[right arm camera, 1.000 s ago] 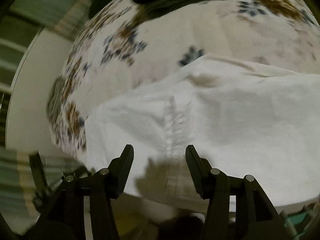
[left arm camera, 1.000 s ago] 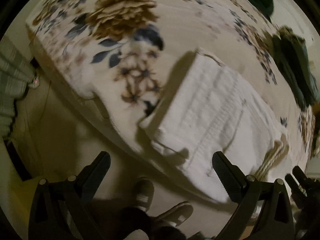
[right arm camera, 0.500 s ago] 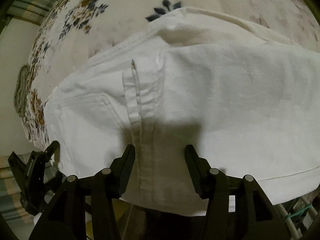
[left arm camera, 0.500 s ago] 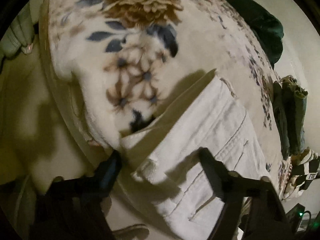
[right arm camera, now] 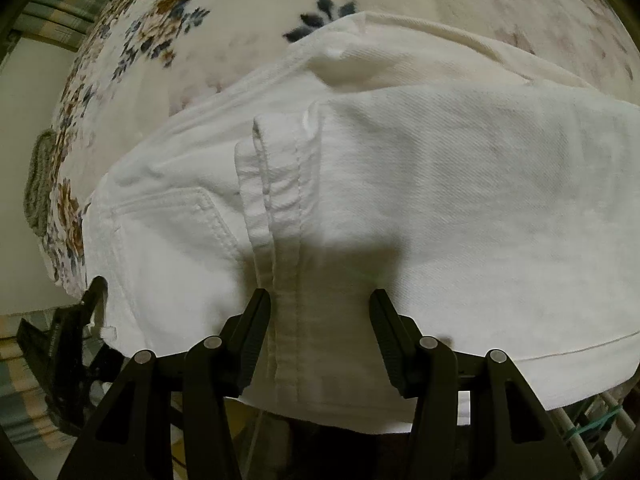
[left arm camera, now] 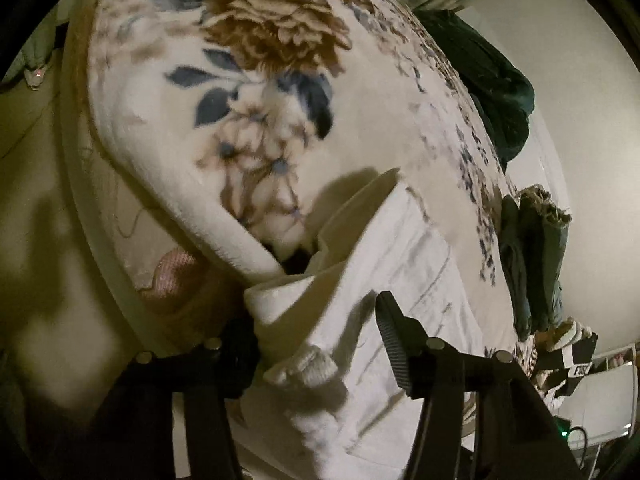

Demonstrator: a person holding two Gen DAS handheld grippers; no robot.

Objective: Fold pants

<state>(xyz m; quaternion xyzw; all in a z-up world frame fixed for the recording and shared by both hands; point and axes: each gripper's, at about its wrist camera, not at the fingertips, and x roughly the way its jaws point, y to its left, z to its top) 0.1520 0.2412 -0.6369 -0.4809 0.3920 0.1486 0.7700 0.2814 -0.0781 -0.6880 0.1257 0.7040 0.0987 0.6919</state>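
Note:
White denim pants [right arm camera: 420, 184] lie folded on a floral blanket [right arm camera: 248, 36] near the bed's edge. My right gripper [right arm camera: 318, 308] is open; its jaws straddle the stitched seam and belt loop [right arm camera: 276, 208] at the near fold. In the left wrist view the pants [left arm camera: 400, 264] show a frayed hem corner [left arm camera: 308, 364]. My left gripper [left arm camera: 316, 332] is open around that corner, the left jaw partly hidden behind the cloth. The left gripper also shows in the right wrist view [right arm camera: 64, 340] at the pants' left end.
The floral blanket [left arm camera: 260, 92] covers the bed and hangs over its edge. Dark green clothes [left arm camera: 500, 92] lie at the far side, more green garments [left arm camera: 536, 264] to the right. A pale wall stands behind. A rack with green cord [right arm camera: 592, 432] is at lower right.
Both grippers have moved in close to the pants. The left went from above the floor to around the frayed hem corner; the right closed in on the seam.

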